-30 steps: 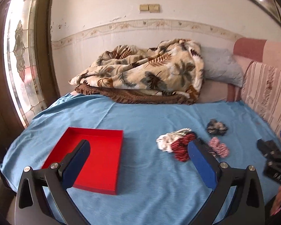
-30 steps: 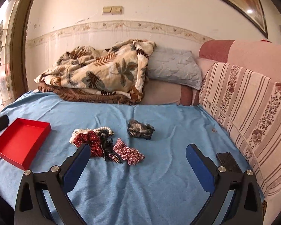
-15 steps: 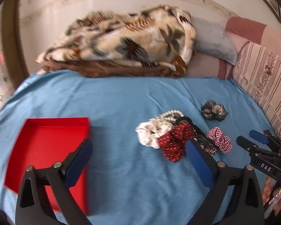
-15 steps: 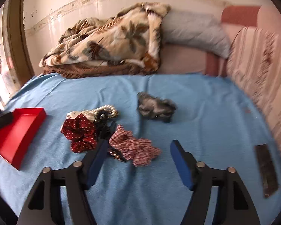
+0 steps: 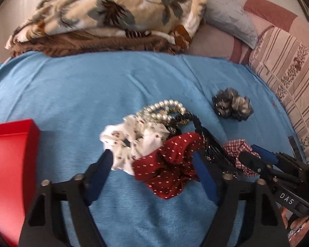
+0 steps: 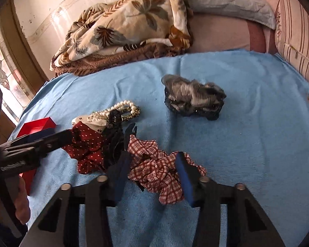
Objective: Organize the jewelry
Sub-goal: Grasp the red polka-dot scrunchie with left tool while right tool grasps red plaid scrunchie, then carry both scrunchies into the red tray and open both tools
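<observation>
A pile of hair pieces and jewelry lies on the blue bedsheet. My left gripper (image 5: 152, 164) is open, its jaws on either side of the dark red dotted scrunchie (image 5: 166, 168), with the white scrunchie (image 5: 131, 140) by its left finger. Pearl bracelets (image 5: 164, 109) and a black beaded band (image 5: 192, 121) lie just beyond. My right gripper (image 6: 154, 171) is open, its jaws around the red checked scrunchie (image 6: 154, 168). A grey-black scrunchie (image 6: 192, 97) lies apart, farther back. The red box (image 5: 8, 164) sits at the left.
A leaf-print blanket (image 5: 105, 10) on a brown one and a grey pillow (image 5: 228, 20) lie at the bed's far end. A striped cushion (image 5: 288, 70) lines the right side. A stained-glass window (image 6: 2, 76) is at the left.
Both grippers have moved forward and down onto the pile. The left now straddles the red dotted scrunchie, the right the checked one, and both jaw gaps have narrowed.
</observation>
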`<state>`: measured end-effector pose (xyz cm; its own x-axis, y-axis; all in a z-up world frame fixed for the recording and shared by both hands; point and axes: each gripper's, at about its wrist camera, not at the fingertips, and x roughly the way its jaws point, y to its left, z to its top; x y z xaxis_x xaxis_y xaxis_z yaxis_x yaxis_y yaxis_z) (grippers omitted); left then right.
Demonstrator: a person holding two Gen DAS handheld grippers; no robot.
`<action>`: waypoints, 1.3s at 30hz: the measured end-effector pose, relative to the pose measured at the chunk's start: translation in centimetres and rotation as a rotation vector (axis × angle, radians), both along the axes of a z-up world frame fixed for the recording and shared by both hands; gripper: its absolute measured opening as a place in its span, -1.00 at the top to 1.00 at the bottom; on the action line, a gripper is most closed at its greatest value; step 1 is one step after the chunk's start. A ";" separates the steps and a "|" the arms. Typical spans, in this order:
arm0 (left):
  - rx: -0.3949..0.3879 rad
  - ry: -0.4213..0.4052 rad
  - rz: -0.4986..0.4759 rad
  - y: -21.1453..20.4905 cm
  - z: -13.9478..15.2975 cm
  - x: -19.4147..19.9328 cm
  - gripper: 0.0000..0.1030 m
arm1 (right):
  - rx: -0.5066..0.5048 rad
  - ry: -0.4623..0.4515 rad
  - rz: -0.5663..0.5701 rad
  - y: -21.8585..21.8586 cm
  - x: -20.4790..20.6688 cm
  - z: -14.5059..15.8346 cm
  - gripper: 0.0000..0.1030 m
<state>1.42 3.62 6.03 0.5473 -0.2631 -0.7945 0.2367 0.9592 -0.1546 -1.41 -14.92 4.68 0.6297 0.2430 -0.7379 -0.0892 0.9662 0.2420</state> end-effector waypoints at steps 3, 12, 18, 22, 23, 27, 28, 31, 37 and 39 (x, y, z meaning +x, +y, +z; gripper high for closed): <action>0.008 0.037 -0.020 -0.7 -1.0 0.4 0.22 | -0.016 -0.001 0.011 0.3 0.0 -0.1 0.42; 0.007 -0.004 0.003 -0.2 1.2 -1.9 0.82 | -0.016 -0.047 -0.001 0.0 -1.1 1.2 0.84; -0.063 -0.084 -0.004 2.1 5.8 -5.2 0.82 | 0.022 -0.117 -0.039 -0.3 -3.3 3.4 0.84; -0.069 -0.134 0.021 5.1 8.3 -6.7 0.82 | 0.002 -0.150 -0.012 1.6 -4.6 4.9 0.84; -0.064 -0.145 0.037 6.2 8.7 -7.0 0.82 | -0.002 -0.152 0.001 2.2 -4.8 5.1 0.84; -0.031 -0.175 0.113 10.5 9.6 -7.1 0.82 | 0.011 -0.145 0.091 6.2 -5.1 6.1 0.84; -0.026 -0.175 0.144 12.0 9.6 -6.9 0.82 | 0.025 -0.139 0.116 7.5 -4.9 6.5 0.84; -0.023 -0.181 0.222 16.4 9.5 -6.4 0.82 | 0.061 -0.116 0.187 11.2 -4.0 7.2 0.84; 0.063 -0.198 0.377 23.8 8.3 -4.6 0.82 | 0.167 -0.048 0.314 19.3 -0.6 7.6 0.84; 0.079 -0.186 0.423 26.2 7.4 -4.0 0.82 | 0.200 -0.024 0.342 22.2 0.8 7.4 0.84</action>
<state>-2.57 29.78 13.47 0.7282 0.0713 -0.6816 -0.1610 0.9845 -0.0691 -0.60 7.27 12.03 0.5041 0.5792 -0.6406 -0.4059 0.8136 0.4163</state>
